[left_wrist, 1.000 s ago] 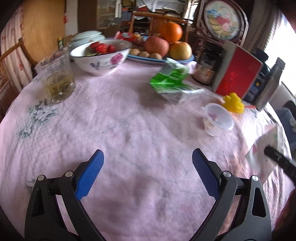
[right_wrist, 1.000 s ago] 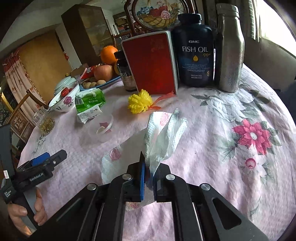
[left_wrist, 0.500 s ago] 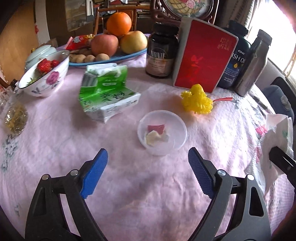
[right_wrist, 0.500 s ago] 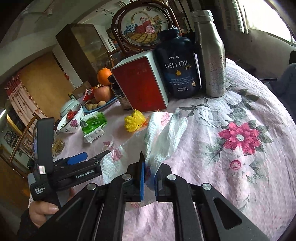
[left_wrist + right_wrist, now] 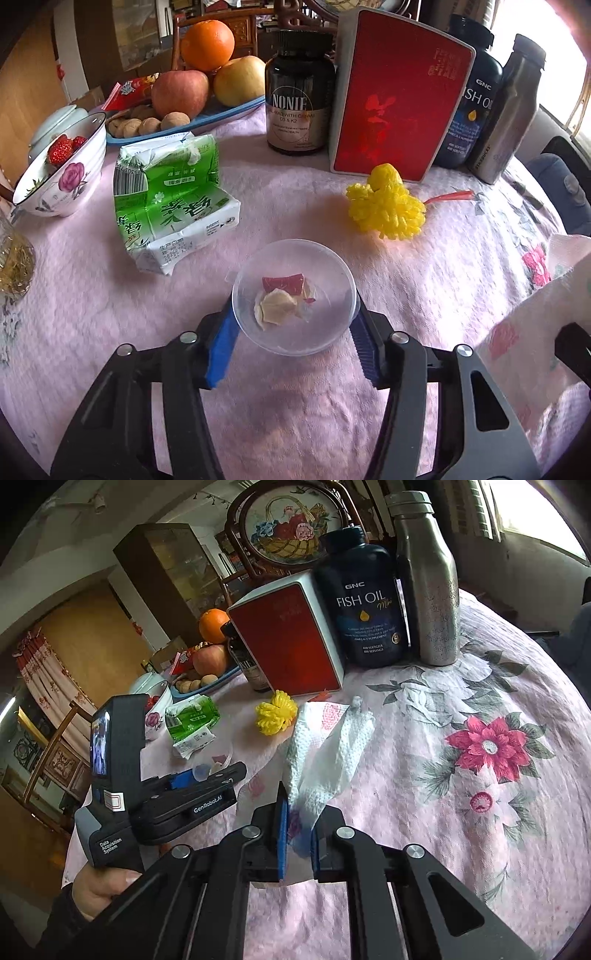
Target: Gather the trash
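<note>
A: What do we have in our left gripper (image 5: 293, 332)?

B: The clear plastic cup (image 5: 295, 295) with a few scraps in it, red and cream. It stands on the pink tablecloth (image 5: 110, 314), in front of the crushed green carton (image 5: 173, 199) and the yellow pompom (image 5: 388, 206). Our jaws have just been closing and now sit half-wide, one blue pad against each side of the cup's rim.

A: Are we really squeezing it?

B: The pads look as if they touch the rim on both sides; how hard we press, we cannot tell.

A: And our right gripper (image 5: 297, 834)?

B: Its jaws are narrow, pinched on the lower end of the white paper towel (image 5: 325, 746). The towel rises loosely from the pads, just beside the pompom, near the red box (image 5: 291, 642).

A: Where are the two grippers relative to each other?

B: In the right wrist view, the left one sits to the left of the towel, a hand (image 5: 99, 886) on its handle.
</note>
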A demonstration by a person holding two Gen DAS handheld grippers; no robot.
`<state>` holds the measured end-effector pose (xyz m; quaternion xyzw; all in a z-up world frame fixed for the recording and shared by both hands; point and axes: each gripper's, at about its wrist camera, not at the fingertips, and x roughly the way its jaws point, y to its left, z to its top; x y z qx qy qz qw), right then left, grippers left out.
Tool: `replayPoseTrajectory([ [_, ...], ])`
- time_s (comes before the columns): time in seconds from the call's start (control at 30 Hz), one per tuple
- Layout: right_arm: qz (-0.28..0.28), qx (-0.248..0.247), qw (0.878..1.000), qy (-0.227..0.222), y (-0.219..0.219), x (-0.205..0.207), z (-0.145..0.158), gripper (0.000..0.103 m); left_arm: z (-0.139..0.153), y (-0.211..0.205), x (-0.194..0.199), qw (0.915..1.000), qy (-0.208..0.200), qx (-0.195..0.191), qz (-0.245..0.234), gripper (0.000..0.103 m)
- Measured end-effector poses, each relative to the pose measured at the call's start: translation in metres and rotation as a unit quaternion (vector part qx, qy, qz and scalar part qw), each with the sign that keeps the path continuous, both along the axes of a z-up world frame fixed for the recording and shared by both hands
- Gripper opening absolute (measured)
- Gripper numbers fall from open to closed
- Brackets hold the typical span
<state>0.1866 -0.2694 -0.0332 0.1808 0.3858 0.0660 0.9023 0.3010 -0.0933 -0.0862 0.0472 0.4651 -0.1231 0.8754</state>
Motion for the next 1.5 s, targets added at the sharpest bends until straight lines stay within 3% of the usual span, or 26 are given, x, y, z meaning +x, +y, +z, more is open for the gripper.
replayPoseTrajectory([
  [0.07,0.000,0.000,1.000,0.004,-0.001,0.002,-0.002,0.013,0.001,0.001,-0.006,1.0000,-0.002,0.004,-0.001,0.049],
  [0.53,0.010,-0.028,0.999,0.028,0.013,0.013,-0.017,0.011,0.035,0.027,-0.076,0.9989,-0.037,0.017,0.024,0.049],
  [0.73,0.038,-0.032,0.999,0.023,0.028,0.012,-0.018,0.011,0.054,0.064,-0.125,0.9957,-0.063,0.018,0.065,0.049],
  [0.93,0.077,-0.019,0.996,0.033,0.053,0.003,-0.026,0.010,0.060,0.118,-0.181,0.9908,-0.062,0.023,0.118,0.049],
  [1.1,0.112,0.006,0.993,0.037,0.077,-0.027,-0.027,0.010,0.065,0.159,-0.223,0.9844,-0.074,0.025,0.158,0.048],
  [1.27,0.157,0.006,0.987,0.030,0.114,-0.061,-0.019,0.010,0.066,0.192,-0.259,0.9767,-0.087,0.034,0.193,0.048],
  [1.5,0.215,-0.007,0.977,0.010,0.169,-0.098,0.004,0.010,0.064,0.222,-0.297,0.9714,-0.089,0.016,0.219,0.048],
])
